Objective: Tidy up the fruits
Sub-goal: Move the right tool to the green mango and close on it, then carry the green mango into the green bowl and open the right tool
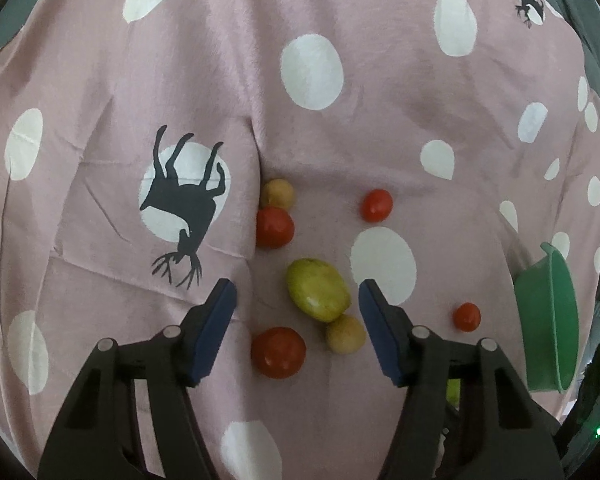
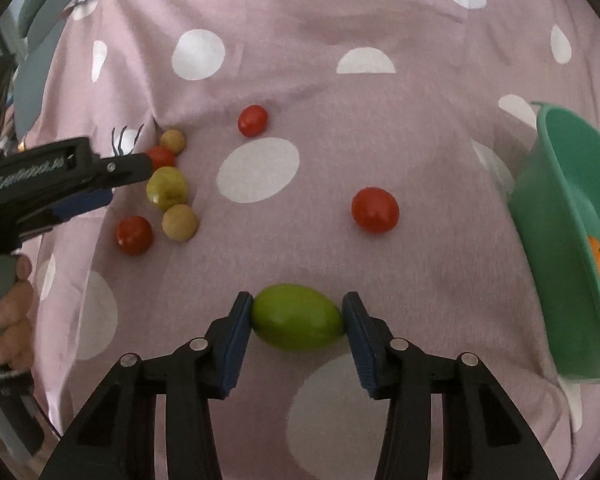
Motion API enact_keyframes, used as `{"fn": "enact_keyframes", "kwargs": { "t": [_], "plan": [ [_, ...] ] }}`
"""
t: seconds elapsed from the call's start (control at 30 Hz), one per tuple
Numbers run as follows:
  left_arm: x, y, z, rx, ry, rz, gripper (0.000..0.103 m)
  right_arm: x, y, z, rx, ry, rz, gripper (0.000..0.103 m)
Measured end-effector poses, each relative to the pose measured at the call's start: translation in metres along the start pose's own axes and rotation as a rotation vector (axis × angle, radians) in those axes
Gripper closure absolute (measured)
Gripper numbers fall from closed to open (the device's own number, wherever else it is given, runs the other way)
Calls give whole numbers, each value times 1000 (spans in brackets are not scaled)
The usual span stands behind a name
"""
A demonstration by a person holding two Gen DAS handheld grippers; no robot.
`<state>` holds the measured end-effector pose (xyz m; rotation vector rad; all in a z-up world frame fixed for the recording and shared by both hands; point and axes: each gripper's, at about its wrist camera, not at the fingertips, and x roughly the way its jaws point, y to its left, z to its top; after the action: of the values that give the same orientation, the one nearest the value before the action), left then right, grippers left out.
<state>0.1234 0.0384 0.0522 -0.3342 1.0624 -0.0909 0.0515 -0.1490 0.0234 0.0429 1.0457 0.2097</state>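
My right gripper (image 2: pixel 298 320) is shut on a green oval fruit (image 2: pixel 298 318), both pads touching its ends, just above the cloth. My left gripper (image 1: pixel 298 304) is open over a cluster: a yellow-green fruit (image 1: pixel 318 289) between the fingers, a tan fruit (image 1: pixel 345 334) and a red tomato (image 1: pixel 278 352) nearer, a red tomato (image 1: pixel 274 227) and tan fruit (image 1: pixel 277 194) beyond. Other tomatoes lie apart (image 1: pixel 376 205) (image 1: pixel 467 317). A green bowl (image 2: pixel 572 216) at the right holds an orange fruit (image 2: pixel 598 260).
Everything lies on a pink cloth with white dots (image 2: pixel 340 80) and deer prints (image 1: pixel 184 200), with a fold beside the cluster. The bowl also shows in the left wrist view (image 1: pixel 556 316). The left gripper body (image 2: pixel 60 176) and a hand show at the left.
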Motion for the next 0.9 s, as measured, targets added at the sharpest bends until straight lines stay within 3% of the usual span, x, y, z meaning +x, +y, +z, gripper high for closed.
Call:
{"fn": "enact_keyframes", "kwargs": {
  "t": [0.2, 0.43, 0.63, 0.73, 0.9],
  "plan": [
    [2, -3, 2, -1, 6, 30, 42, -5, -2, 19, 38, -43, 50, 56],
    [9, -12, 7, 8, 9, -11, 43, -5, -10, 69, 57, -112, 45, 55],
    [32, -16, 7, 7, 73, 8, 50, 7, -19, 69, 85, -97, 63, 55],
    [42, -20, 5, 22, 88, 36, 62, 4, -21, 68, 96, -106, 65, 55],
    [44, -22, 1, 19, 64, 56, 64, -2, -22, 68, 107, -130, 69, 55]
  ]
}}
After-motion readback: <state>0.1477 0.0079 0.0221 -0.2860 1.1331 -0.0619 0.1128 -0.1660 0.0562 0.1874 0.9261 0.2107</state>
